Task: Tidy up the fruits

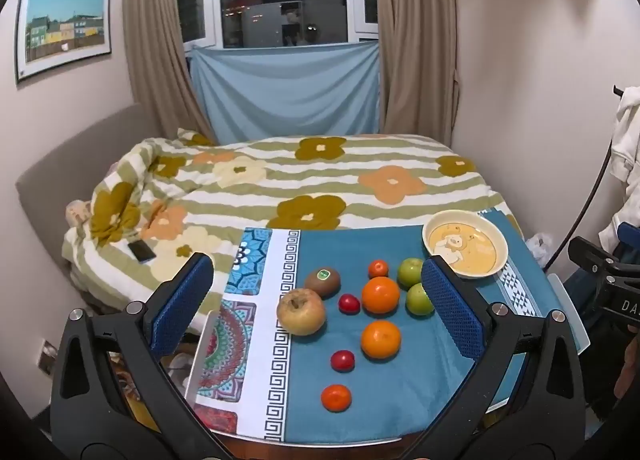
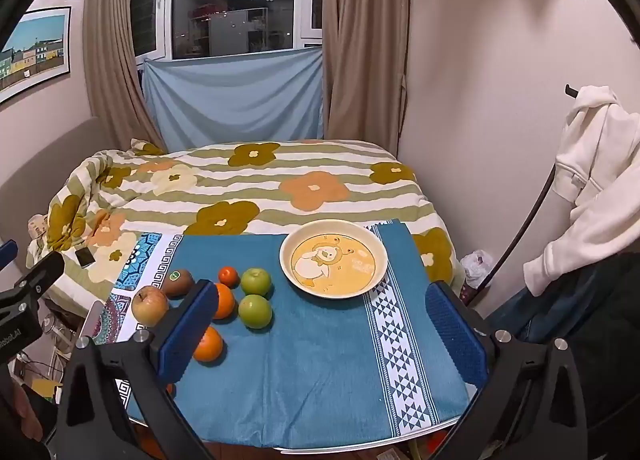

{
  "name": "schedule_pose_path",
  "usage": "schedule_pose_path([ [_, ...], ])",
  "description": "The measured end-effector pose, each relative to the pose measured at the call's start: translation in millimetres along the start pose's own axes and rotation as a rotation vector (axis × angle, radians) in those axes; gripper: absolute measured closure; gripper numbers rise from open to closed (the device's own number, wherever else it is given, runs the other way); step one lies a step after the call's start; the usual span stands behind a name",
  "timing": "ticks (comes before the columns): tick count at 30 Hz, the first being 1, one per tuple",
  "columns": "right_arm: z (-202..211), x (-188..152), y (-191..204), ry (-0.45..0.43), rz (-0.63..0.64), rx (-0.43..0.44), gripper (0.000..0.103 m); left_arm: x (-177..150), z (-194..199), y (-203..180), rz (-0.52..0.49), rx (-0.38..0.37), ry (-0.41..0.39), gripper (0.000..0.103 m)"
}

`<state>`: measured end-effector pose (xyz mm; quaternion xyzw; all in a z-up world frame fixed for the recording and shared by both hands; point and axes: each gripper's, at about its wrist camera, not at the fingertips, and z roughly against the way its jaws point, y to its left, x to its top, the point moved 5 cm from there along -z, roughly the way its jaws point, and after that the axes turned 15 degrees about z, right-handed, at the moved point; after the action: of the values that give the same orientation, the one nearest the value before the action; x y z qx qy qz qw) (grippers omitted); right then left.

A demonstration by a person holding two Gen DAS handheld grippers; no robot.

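Both units are hovering above the near edge of the surface, angled down, nothing between the pads. Left hand-held gripper (image 1: 318, 310) is standing fully spread, released. Right hand-held gripper (image 2: 320, 326) is likewise wide apart and holding nothing.

Fruit is all sitting loose on the teal-blue woven cloth with white patterned bands (image 1: 400, 412), none in the dish:
- yellowish-brown round apple (image 1: 301, 311) is lying at the left, partly on the white key-pattern band
- fuzzy brown kiwi with a green sticker (image 1: 322, 281) is sitting just behind the apple, touching or nearly touching it
- two large oranges (image 1: 380, 294) are sitting mid-cluster, one nearer the camera than the other
- two small red-orange mandarins (image 1: 336, 397) are lying one at the near end, one at the far end
- two small dark-red round fruits (image 1: 342, 361) are sitting between them
- two green round fruits (image 2: 255, 311) are lying side by side on the right of the cluster, closest to the dish

Cream round shallow bowl with a cartoon animal print (image 2: 370, 236) is sitting empty at the far right of the cloth, apart from the fruit.

Behind the surface a bed with a striped flower-print quilt (image 1: 360, 164) is standing.
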<state>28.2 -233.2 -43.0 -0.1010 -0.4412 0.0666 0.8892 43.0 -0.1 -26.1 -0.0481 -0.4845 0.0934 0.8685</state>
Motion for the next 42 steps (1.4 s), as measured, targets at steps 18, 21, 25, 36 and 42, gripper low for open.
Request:
schedule_pose_path([
  [18,-6,-2,5,0.001,0.011,0.025,0.000,-1,-10,4,0.029,0.028,0.003,0.000],
  [21,-10,-3,10,0.000,0.013,0.034,0.000,-3,-10,7,0.038,0.032,0.006,0.000],
  [25,-9,-5,12,0.003,0.016,0.039,0.000,-3,-8,11,0.042,0.043,0.002,0.000],
  [36,-8,-5,14,0.006,0.016,0.042,0.000,-5,-7,14,0.044,0.046,0.003,0.000],
  [42,-6,-6,19,0.000,0.016,0.045,0.000,-5,-6,13,0.044,0.046,0.003,0.000],
])
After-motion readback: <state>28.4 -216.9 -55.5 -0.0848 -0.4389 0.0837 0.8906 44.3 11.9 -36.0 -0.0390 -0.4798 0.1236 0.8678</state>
